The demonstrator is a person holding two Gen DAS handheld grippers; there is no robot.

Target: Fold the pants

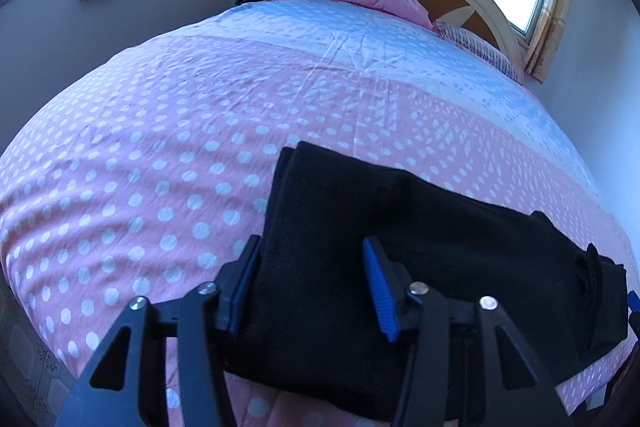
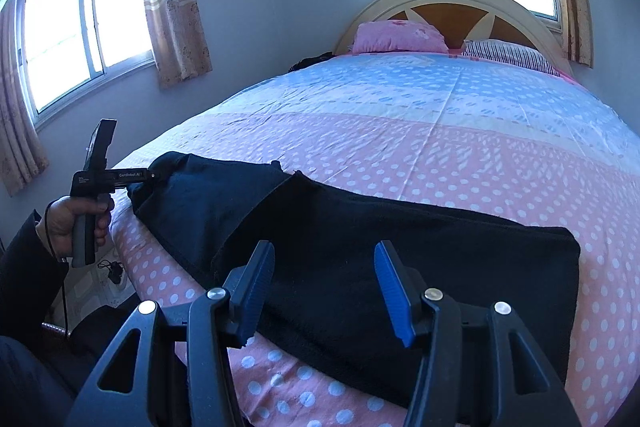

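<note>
Pants (image 2: 360, 267), black, part-folded on dotted bedspread (image 2: 440, 155); beneath left gripper (image 1: 316, 287) and right gripper (image 2: 324, 291), both wide, holding nothing.

The near edge of the black pants (image 1: 400, 267) is disappearing behind the left gripper (image 1: 316, 283) at 6 o'clock, and their far end is running out of frame at 3 o'clock. In the right wrist view, the right gripper (image 2: 324, 291) is covering the pants' front hem, and a dark sleeve (image 2: 24, 267) is getting cut off at 9 o'clock. A small dark heap (image 2: 312, 61) beside the pillow is lying too far off to identify.
</note>
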